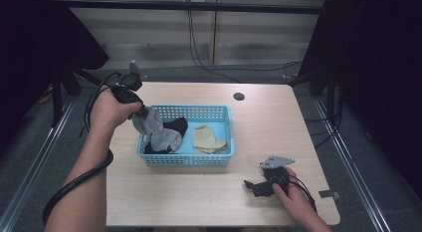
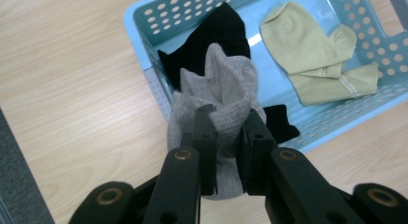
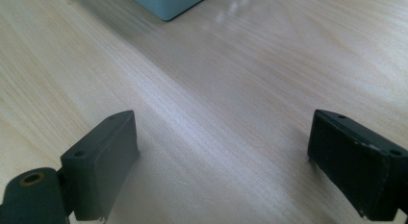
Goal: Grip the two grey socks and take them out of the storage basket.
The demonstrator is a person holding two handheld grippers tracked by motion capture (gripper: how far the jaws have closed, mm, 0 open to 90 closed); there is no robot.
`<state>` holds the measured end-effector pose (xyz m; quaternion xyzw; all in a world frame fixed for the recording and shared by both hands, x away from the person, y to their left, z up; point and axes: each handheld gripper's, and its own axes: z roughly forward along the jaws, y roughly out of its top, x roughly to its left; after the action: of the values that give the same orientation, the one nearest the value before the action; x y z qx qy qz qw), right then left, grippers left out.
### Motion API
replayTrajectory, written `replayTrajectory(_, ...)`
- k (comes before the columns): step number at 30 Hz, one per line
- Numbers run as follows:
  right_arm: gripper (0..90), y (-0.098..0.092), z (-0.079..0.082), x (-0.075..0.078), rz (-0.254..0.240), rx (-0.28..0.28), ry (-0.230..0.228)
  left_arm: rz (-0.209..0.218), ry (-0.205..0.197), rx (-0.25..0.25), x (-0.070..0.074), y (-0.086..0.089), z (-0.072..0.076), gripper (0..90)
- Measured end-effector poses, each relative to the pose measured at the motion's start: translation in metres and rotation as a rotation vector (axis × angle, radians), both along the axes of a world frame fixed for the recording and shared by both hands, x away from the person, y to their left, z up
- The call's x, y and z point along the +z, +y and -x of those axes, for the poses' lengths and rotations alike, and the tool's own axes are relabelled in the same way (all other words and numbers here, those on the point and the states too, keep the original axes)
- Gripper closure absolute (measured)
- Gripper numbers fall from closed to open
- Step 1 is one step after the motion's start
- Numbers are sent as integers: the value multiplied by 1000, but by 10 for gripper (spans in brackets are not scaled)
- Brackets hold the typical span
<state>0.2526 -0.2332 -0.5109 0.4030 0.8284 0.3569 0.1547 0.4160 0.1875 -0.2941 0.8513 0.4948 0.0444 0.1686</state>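
My left gripper (image 1: 143,112) (image 2: 228,125) is shut on a grey sock (image 1: 154,127) (image 2: 221,89), which hangs over the left end of the light blue basket (image 1: 226,152) (image 2: 144,22). A black sock (image 1: 177,125) (image 2: 211,31) lies under it in the basket. To the right in the basket lies a beige sock (image 1: 206,139) (image 2: 312,48). Low over the table near the front right, my right gripper (image 1: 254,186) (image 3: 221,156) stands open with bare wood between its jaws.
The wooden table (image 1: 268,122) has a dark round hole (image 1: 239,96) behind the basket. A corner of the basket (image 3: 166,3) shows at the top of the right gripper view. Black cables trail over the floor behind the table.
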Motion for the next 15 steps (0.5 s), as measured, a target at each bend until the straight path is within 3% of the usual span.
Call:
replayTrajectory(9,97,0,0,0,0,1,-1,-6,15,19,1,16,2,796)
replayTrajectory(15,97,0,0,0,0,0,-2,5,23,67,0,32,5,796)
